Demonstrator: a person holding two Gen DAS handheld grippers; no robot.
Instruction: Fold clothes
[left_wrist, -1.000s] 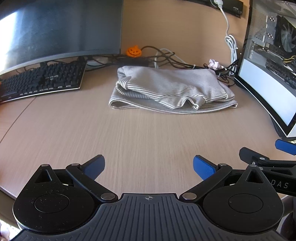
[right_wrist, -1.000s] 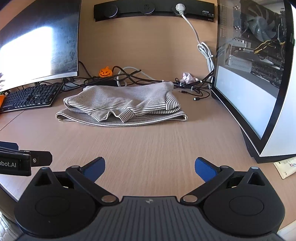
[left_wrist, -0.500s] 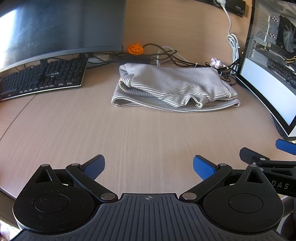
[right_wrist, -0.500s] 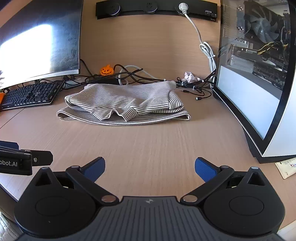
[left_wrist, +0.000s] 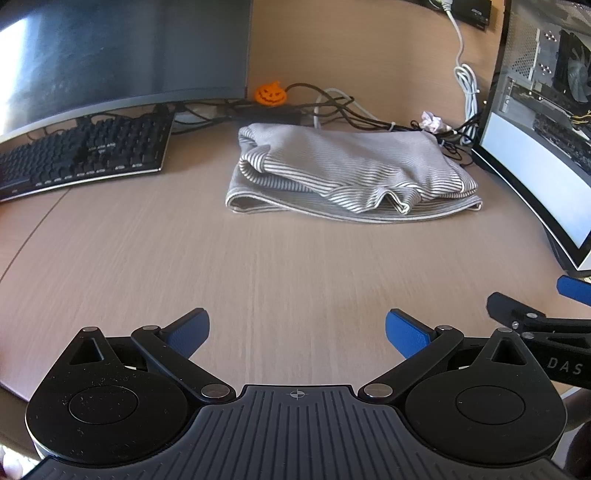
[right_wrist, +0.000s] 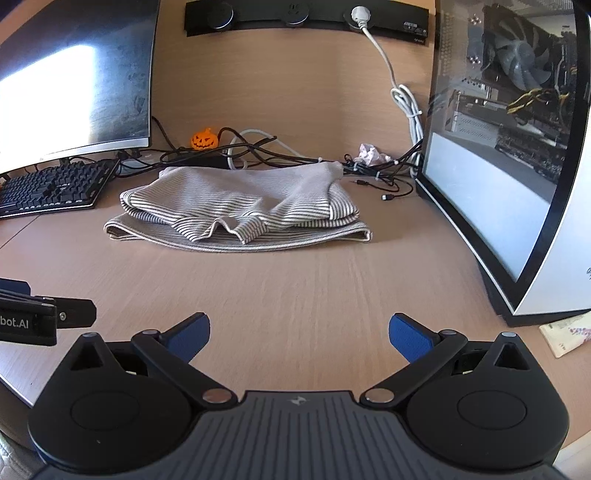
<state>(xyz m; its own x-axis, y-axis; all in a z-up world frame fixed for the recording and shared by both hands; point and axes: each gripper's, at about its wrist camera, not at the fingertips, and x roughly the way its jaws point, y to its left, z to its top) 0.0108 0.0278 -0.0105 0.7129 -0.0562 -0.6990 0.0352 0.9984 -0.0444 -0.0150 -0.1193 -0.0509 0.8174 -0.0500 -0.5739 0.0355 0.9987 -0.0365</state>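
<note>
A grey-and-white striped garment lies folded in a low stack at the back of the wooden desk. My left gripper hovers open over the near desk, well short of the cloth, with nothing between its blue pads. My right gripper is open too and empty, at about the same distance from the garment. Each gripper shows at the edge of the other's view: the right one on the far right, the left one on the far left.
A black keyboard and a curved monitor stand at the left. A glass-sided PC case walls the right. Tangled cables, an orange pumpkin figure and crumpled paper lie behind the garment.
Both grippers have drifted slightly toward the garment and tilted down a little, so it sits lower in each view. Both stay open; the garment has not moved.
</note>
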